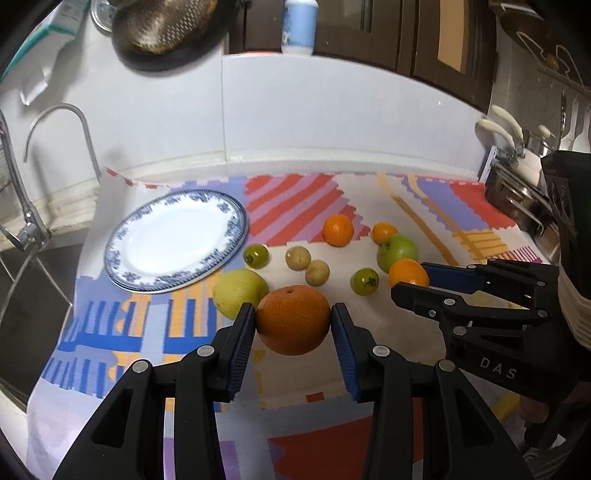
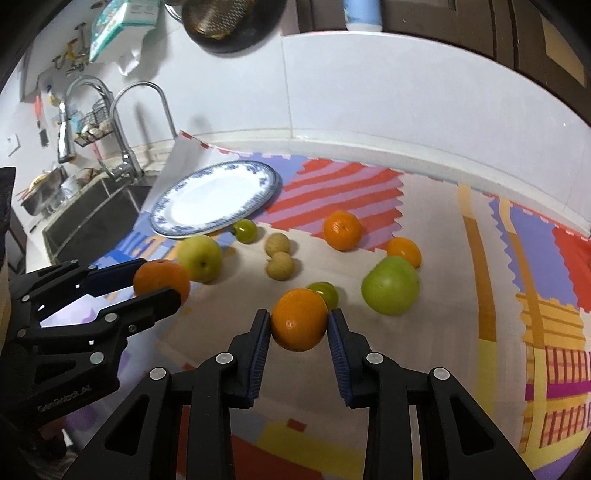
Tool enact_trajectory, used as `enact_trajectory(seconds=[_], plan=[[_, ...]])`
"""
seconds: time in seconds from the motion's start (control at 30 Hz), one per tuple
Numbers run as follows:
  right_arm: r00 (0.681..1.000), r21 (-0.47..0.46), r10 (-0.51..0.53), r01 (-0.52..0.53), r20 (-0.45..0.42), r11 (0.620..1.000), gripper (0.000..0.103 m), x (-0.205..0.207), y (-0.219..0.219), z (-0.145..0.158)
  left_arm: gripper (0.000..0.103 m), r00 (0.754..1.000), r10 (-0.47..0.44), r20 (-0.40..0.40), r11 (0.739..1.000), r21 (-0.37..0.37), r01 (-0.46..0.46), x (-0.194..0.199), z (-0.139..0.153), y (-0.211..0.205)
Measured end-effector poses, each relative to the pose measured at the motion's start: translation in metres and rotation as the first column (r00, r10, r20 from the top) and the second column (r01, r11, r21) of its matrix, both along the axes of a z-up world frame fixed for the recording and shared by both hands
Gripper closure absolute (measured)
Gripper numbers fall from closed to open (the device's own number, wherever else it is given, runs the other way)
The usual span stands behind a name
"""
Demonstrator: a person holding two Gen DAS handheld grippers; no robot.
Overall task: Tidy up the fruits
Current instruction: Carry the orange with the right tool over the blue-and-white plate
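Note:
My left gripper (image 1: 293,319) is shut on a large dark orange (image 1: 292,319), held in front of a yellow-green apple (image 1: 240,291). My right gripper (image 2: 299,320) is shut on a smaller orange (image 2: 299,319); it also shows in the left wrist view (image 1: 408,273). A blue-rimmed white plate (image 1: 173,240) lies bare at the back left of the patterned cloth. Loose on the cloth are a green apple (image 2: 390,290), two small oranges (image 2: 342,230) (image 2: 404,251), two green tomatoes (image 1: 255,255) (image 1: 365,281) and two brown round fruits (image 1: 297,257) (image 1: 317,272).
A sink (image 2: 92,218) with curved faucets (image 2: 129,122) lies left of the cloth. Steel pots (image 1: 517,206) stand at the right edge. A white tiled wall (image 1: 332,110) runs behind, with a dark pan (image 1: 166,33) and a bottle (image 1: 299,26) on the ledge above.

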State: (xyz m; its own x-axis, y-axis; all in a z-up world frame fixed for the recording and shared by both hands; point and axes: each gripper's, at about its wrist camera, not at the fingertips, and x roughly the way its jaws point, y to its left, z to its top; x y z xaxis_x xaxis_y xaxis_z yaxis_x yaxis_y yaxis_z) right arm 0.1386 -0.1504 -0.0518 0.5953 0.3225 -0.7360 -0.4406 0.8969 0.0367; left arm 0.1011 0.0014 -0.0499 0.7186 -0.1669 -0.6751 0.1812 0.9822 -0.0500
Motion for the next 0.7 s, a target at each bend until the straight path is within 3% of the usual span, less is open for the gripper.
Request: enact_trajectory(seconds=[0.23, 0.7], plan=[[0.997, 0.025, 0.035, -0.037, 0.069, 0.999, 0.07, -0.007, 0.016, 0.026, 0.061, 0.998, 0.04, 0.055, 0.999, 0.007, -0.04, -0.006, 0.018, 0.021], [0.983, 0.076, 0.132, -0.142, 0.125, 0.987, 0.07, 0.01, 0.08, 0.053, 0.062, 0.983, 0.113, 0.144, 0.993, 0.01, -0.115, 0.006, 0.054, 0.078]])
